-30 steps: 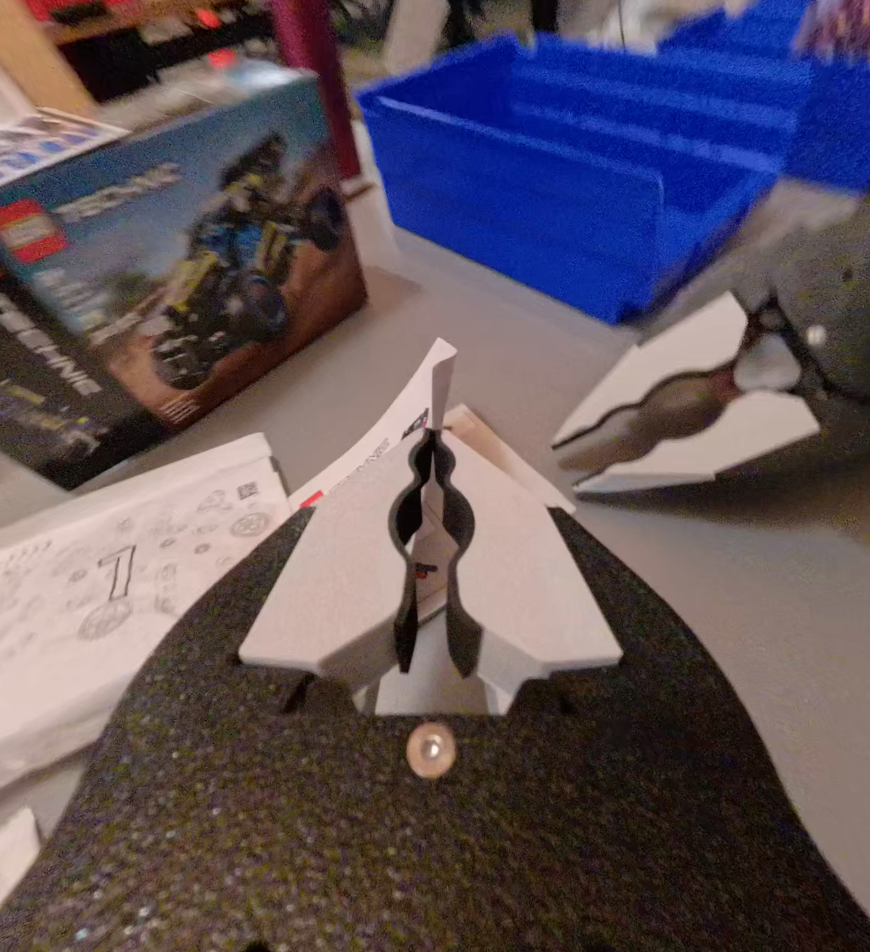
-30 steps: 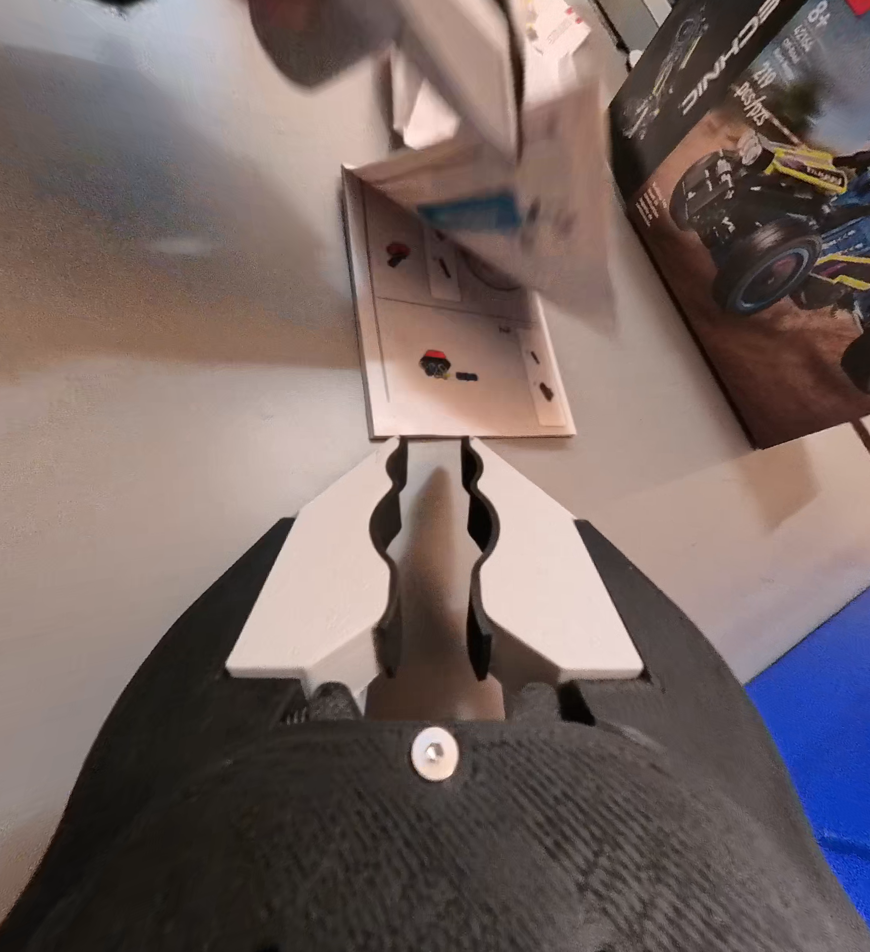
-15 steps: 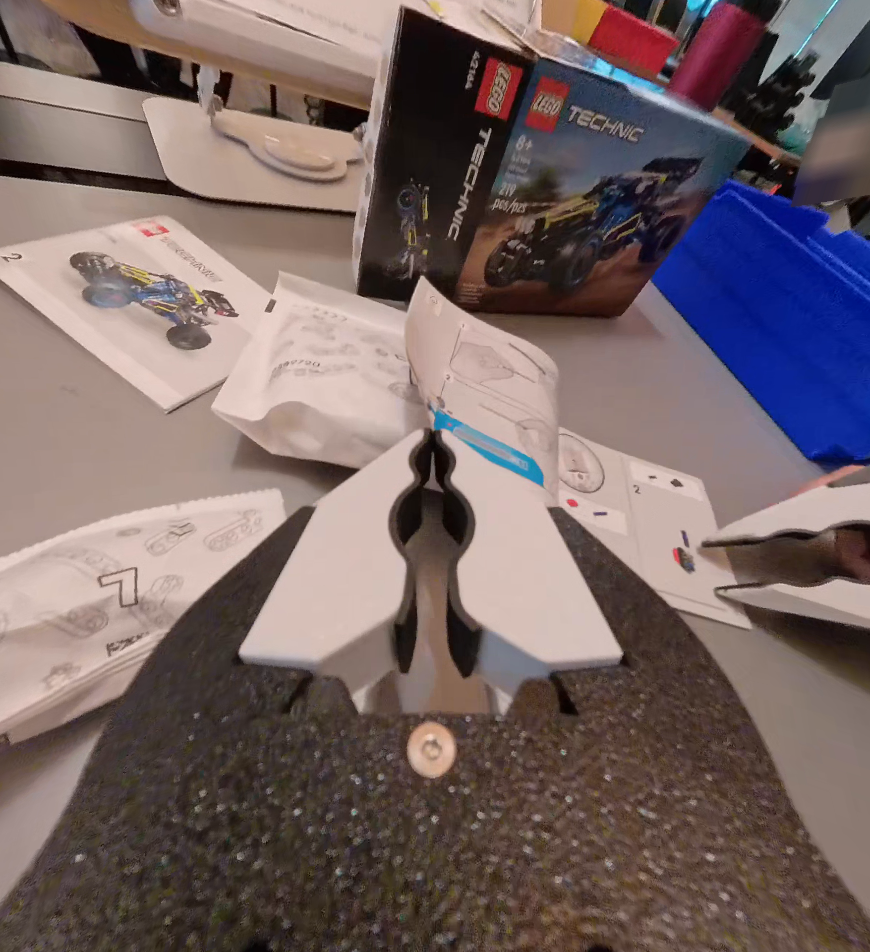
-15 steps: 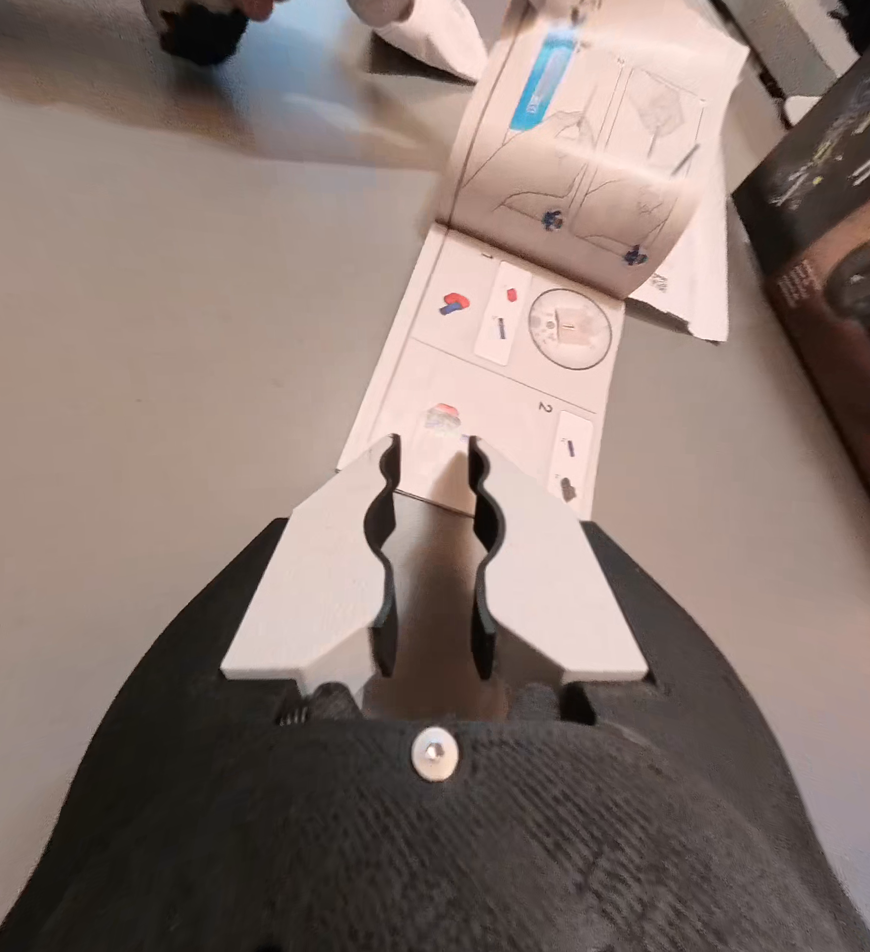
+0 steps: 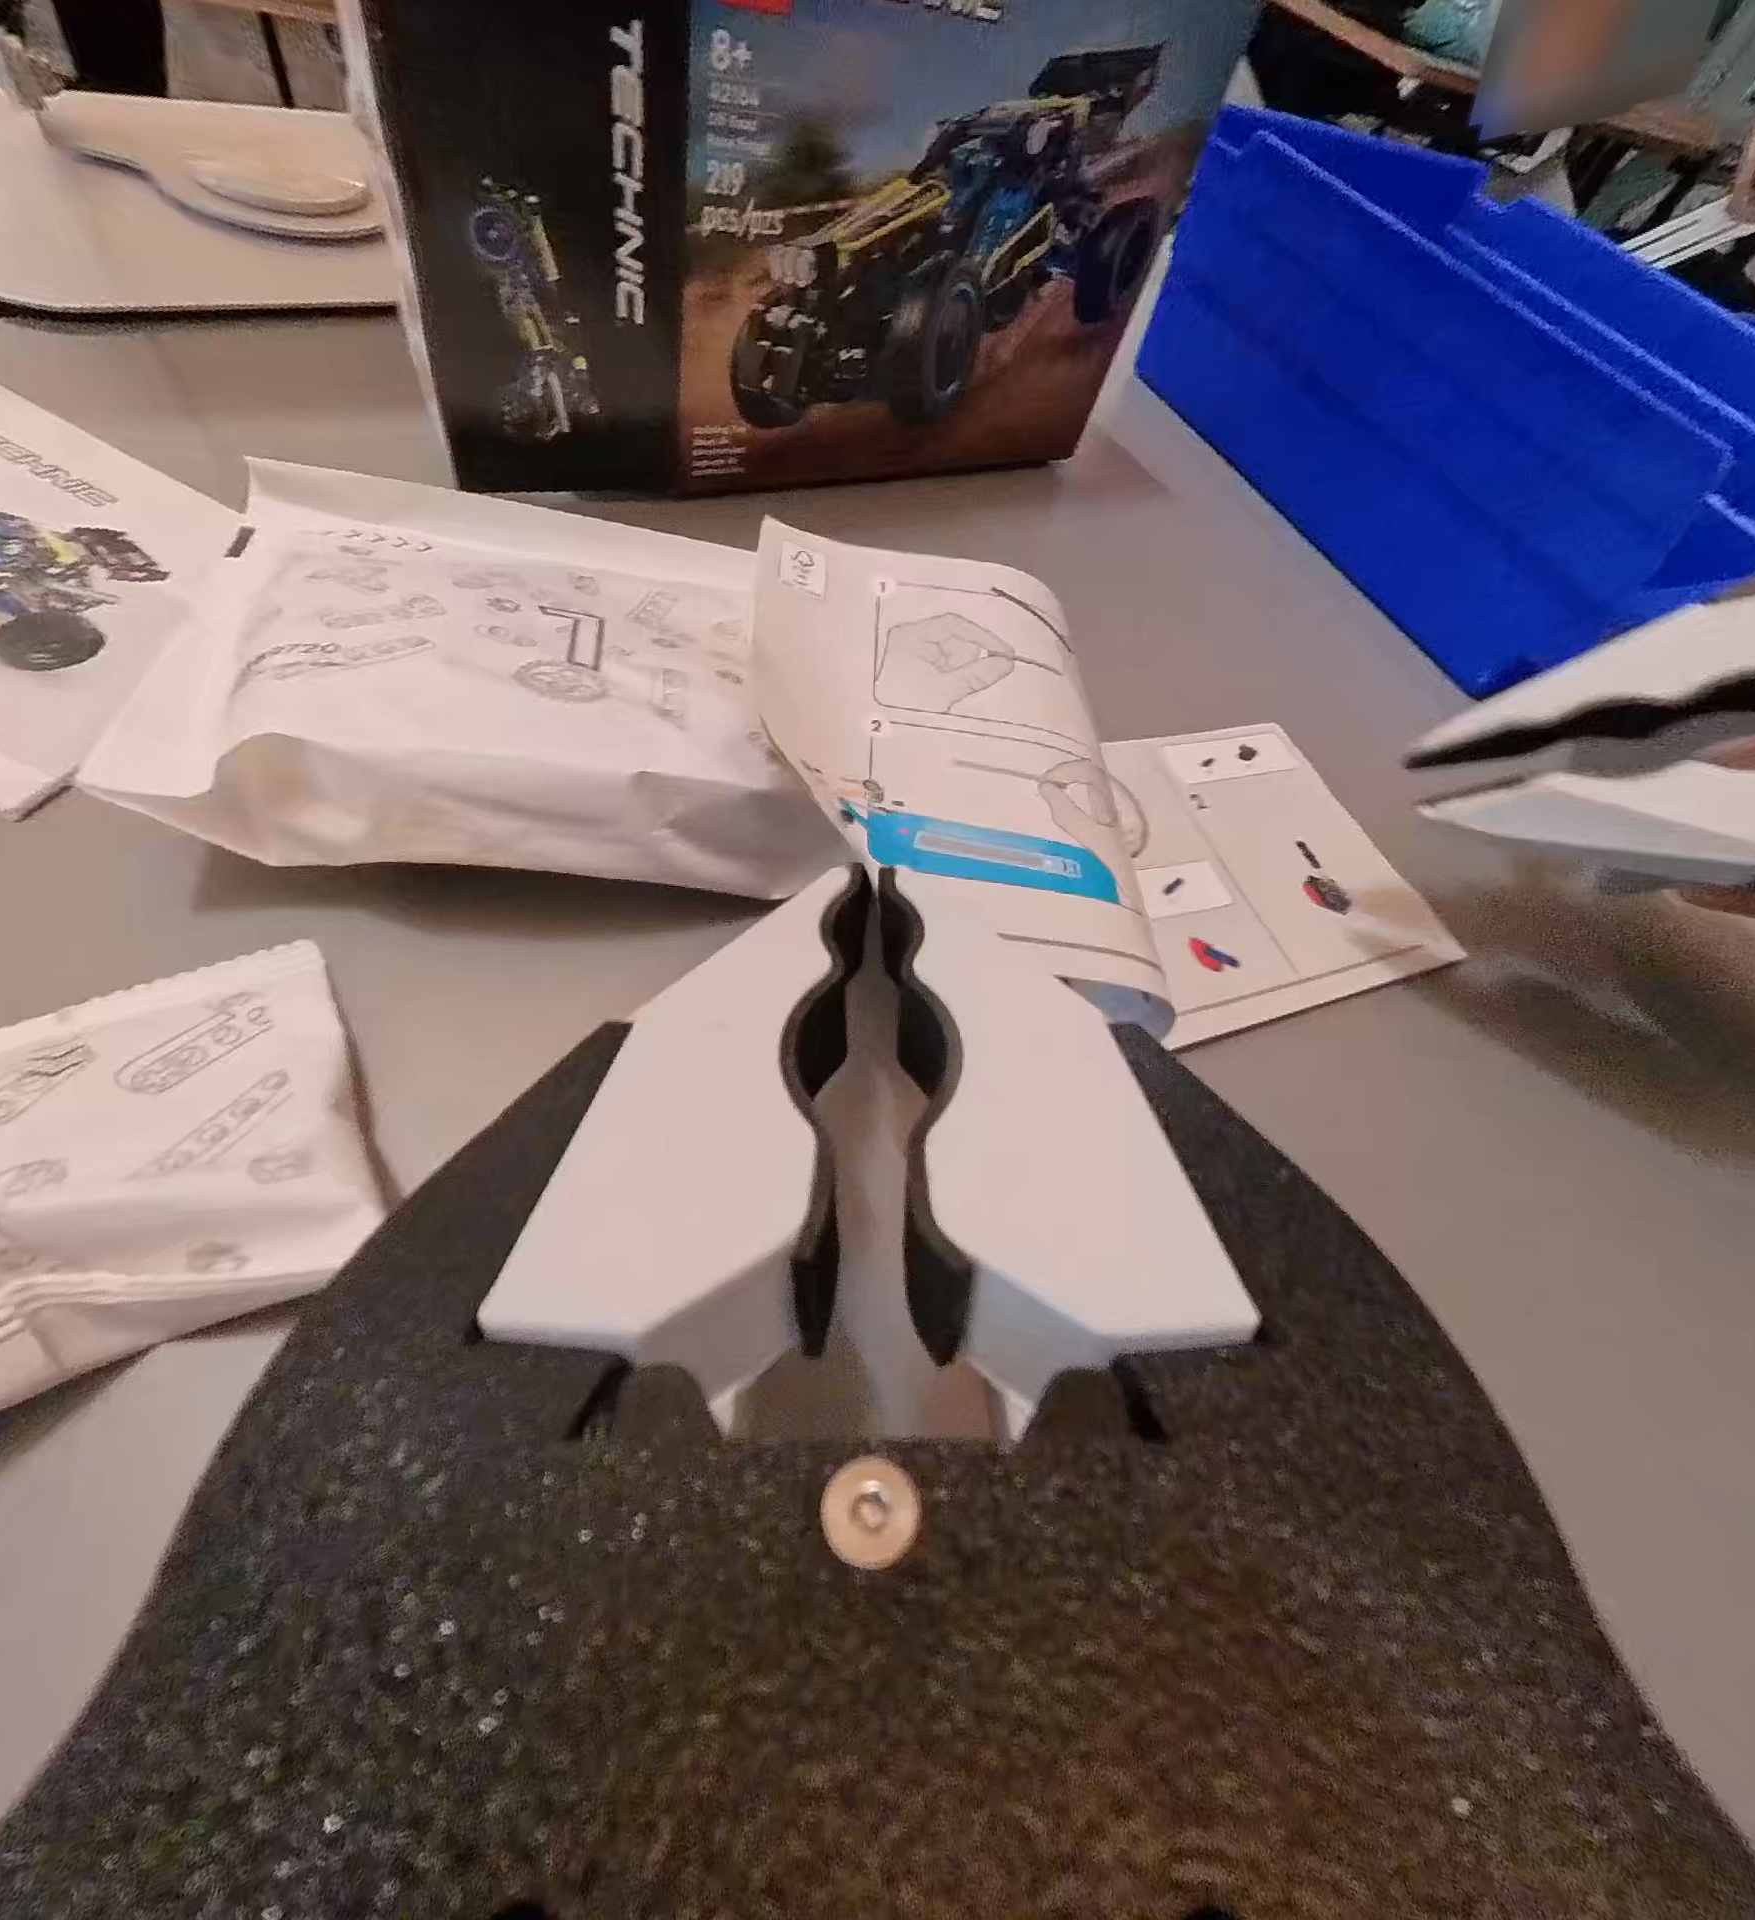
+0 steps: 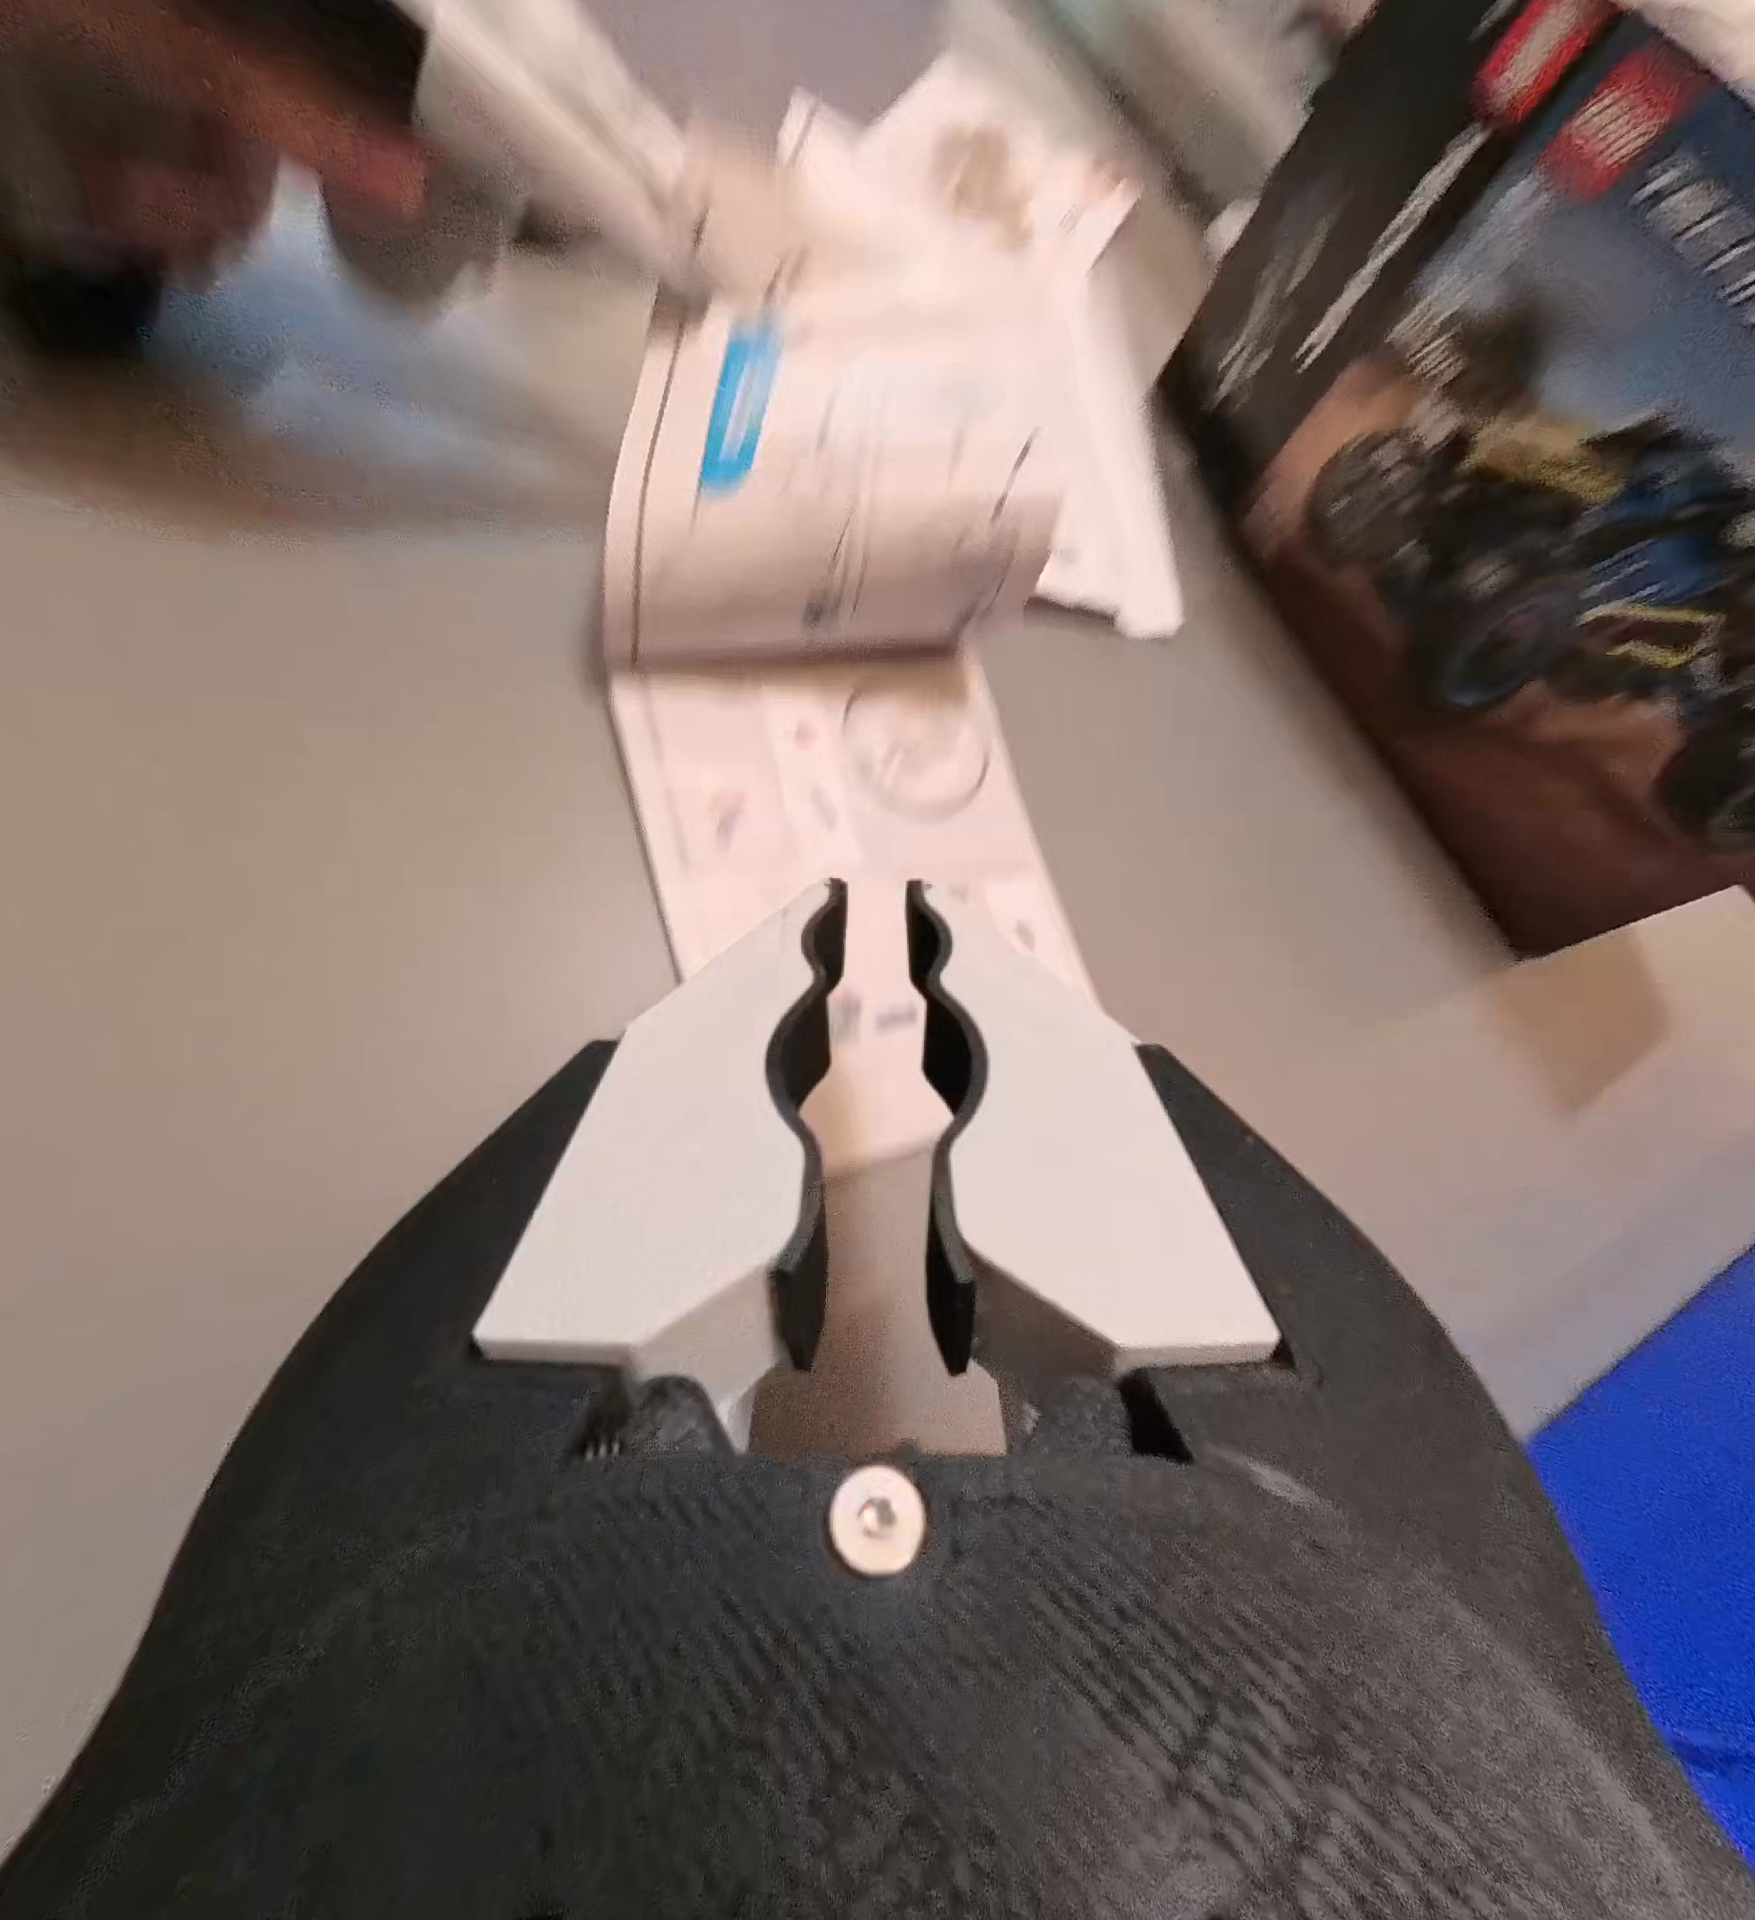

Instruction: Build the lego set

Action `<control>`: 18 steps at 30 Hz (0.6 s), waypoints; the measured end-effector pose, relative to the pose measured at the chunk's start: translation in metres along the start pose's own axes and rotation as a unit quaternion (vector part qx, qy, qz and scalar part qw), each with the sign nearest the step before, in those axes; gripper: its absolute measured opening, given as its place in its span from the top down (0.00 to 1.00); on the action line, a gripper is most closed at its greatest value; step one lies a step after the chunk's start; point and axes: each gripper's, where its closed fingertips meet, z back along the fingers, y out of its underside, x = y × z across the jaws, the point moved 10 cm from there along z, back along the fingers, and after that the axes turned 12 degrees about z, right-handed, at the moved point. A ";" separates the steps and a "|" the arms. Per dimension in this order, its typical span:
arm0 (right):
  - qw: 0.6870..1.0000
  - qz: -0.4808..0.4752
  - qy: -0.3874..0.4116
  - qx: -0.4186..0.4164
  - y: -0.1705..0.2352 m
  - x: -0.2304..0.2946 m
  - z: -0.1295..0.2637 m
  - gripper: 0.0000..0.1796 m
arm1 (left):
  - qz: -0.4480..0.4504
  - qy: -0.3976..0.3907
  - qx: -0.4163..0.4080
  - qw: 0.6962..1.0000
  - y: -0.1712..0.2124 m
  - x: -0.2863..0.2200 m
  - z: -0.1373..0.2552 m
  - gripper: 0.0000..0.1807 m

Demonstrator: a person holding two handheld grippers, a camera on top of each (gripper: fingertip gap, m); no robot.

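An instruction booklet [image 5: 1268, 904] lies open on the grey table. My left gripper [image 5: 873, 883] is shut on the edge of one of its pages [image 5: 956, 707] and holds it curled upright. My right gripper [image 6: 871, 888] is slightly open and empty, low over the flat page [image 6: 852, 748]. It also shows at the right edge of the left wrist view [image 5: 1418, 784]. The lifted page [image 6: 852, 499] is blurred in the right wrist view, with the left gripper [image 6: 686, 249] at its top. The lego box [image 5: 852, 260] stands behind.
Two white paper parts bags [image 5: 457, 707] [image 5: 104, 1143] lie left of the booklet. A second booklet [image 5: 0, 582] lies at the far left. Blue bins [image 5: 1475, 364] stand at the right, also in the right wrist view [image 6: 1704, 1403]. The box [image 6: 1527, 468] is right of the booklet. Left tips to right tips: about 15 centimetres.
My left gripper has swung with the page in it, so the page now stands curled over the booklet. My right gripper has moved forward over the flat page.
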 end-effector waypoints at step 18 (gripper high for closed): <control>0.999 0.036 -0.022 -0.001 -0.028 0.016 -0.058 0.79 | 0.048 0.176 0.050 0.982 -0.024 -0.020 -0.003 0.80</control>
